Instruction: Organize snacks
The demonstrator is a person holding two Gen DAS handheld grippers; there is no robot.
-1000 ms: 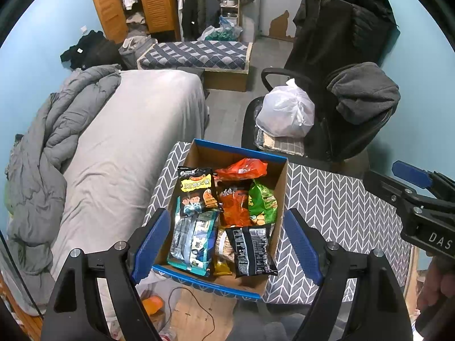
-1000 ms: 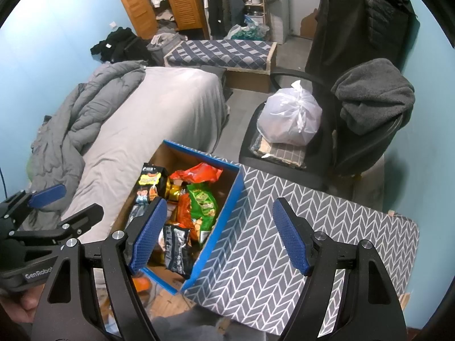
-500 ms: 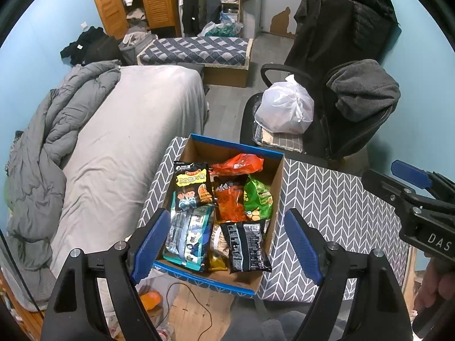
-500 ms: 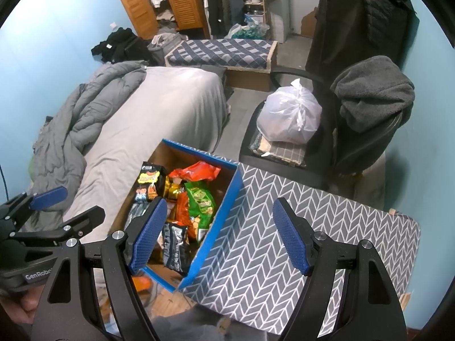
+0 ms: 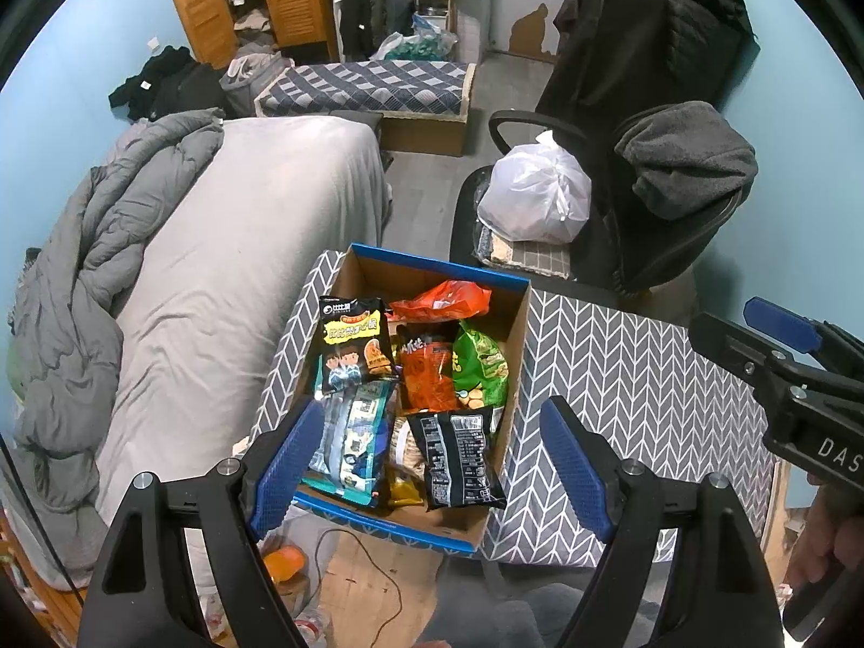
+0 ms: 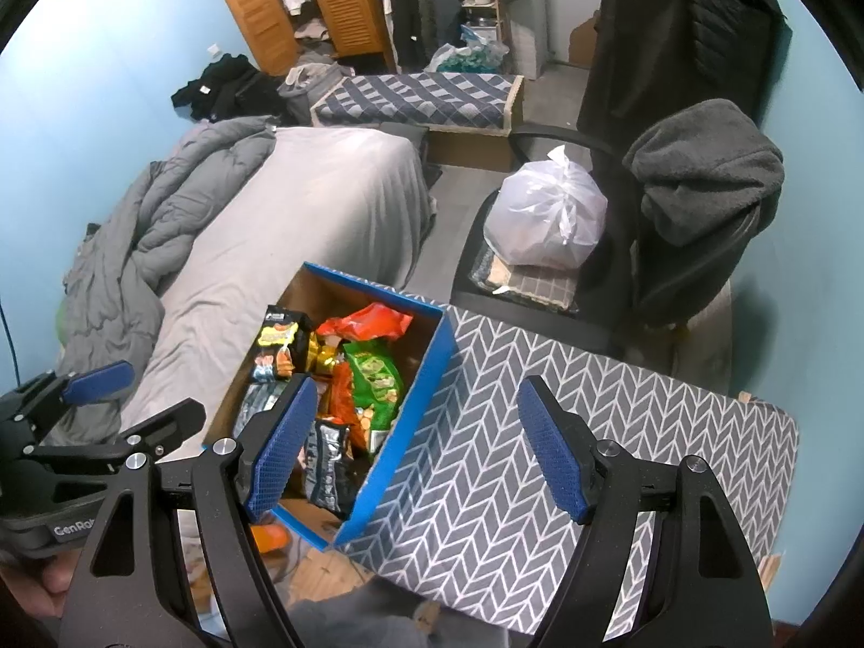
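Observation:
A blue-rimmed cardboard box sits at the left end of a grey chevron-patterned table; it also shows in the right wrist view. It holds several snack bags: a black cartoon bag, an orange bag, a green bag, a black bag and a teal bag. My left gripper is open and empty, high above the box's near end. My right gripper is open and empty, above the table by the box's right wall.
A grey bed with a rumpled duvet lies left of the table. An office chair with a white plastic bag stands behind it. An orange object and a cable lie on the floor below.
Both grippers have drawn back slightly, so the box and table sit a little lower and farther in view. Both stay open and empty. The snacks have not moved.

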